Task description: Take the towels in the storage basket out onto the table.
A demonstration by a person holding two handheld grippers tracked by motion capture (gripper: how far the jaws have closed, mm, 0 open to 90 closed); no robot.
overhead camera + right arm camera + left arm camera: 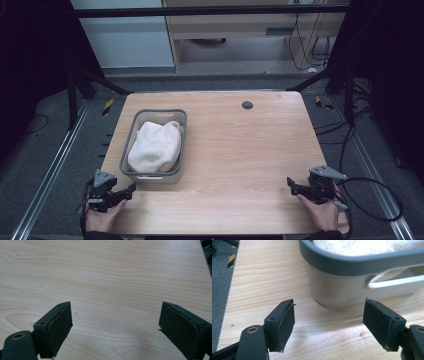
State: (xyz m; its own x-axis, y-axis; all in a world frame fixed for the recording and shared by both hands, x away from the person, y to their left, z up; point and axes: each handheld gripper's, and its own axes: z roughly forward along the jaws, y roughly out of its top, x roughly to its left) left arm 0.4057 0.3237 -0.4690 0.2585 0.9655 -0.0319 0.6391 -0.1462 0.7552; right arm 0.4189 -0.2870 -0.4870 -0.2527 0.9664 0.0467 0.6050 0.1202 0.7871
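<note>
Spanning most of the high view, the wooden worktop (240, 150) carried a grey basket (131, 145) on its left half, with a white towel (154, 146) bundled inside it. Near the front left corner the left tongs (131, 190) rested wide open, empty, just before the basket's near wall. Well apart at the front right, the right tongs (291, 184) gaped equally wide over bare wood, holding nothing.
</note>
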